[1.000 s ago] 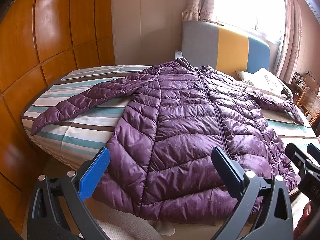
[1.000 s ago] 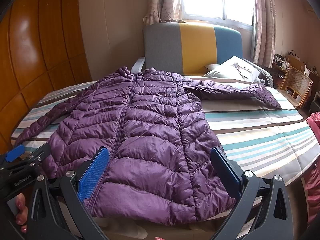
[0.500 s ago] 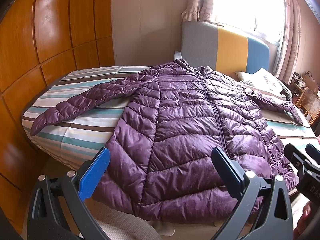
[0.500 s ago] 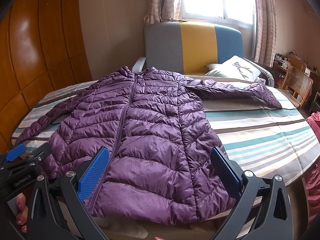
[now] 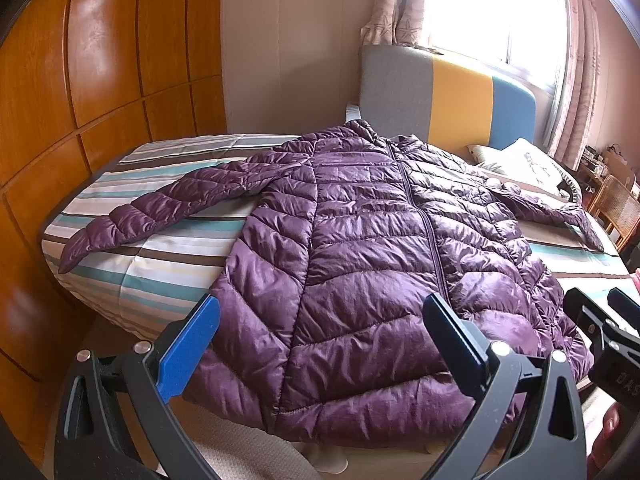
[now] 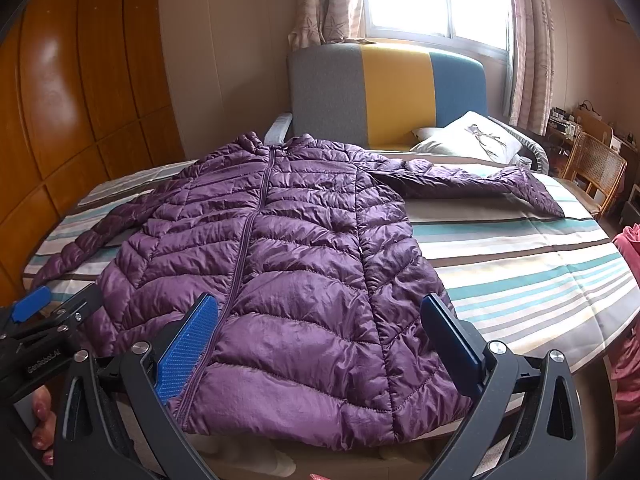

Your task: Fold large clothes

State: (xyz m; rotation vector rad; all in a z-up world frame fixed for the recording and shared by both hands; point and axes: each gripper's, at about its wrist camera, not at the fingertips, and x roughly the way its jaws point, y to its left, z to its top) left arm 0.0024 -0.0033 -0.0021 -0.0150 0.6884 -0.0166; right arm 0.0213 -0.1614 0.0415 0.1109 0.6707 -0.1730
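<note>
A purple quilted puffer jacket [image 5: 360, 248] lies flat and zipped on the striped bed [image 5: 168, 260], both sleeves spread sideways and its hem hanging over the near edge. It also shows in the right wrist view [image 6: 288, 264]. My left gripper [image 5: 320, 344] is open and empty, just short of the hem at the jacket's left half. My right gripper [image 6: 320, 340] is open and empty, in front of the hem's right half. Each gripper shows at the edge of the other's view: the right gripper [image 5: 608, 320] and the left gripper [image 6: 44, 312].
A wooden wardrobe [image 5: 80, 100] runs along the left of the bed. A grey, yellow and blue headboard [image 6: 392, 92] and a white pillow [image 6: 476, 136] are at the far end. A wicker chair [image 6: 592, 168] stands right of the bed. Striped bedding [image 6: 520, 264] lies bare at the right.
Both grippers have drifted very slightly; the jacket has not moved and both stay open.
</note>
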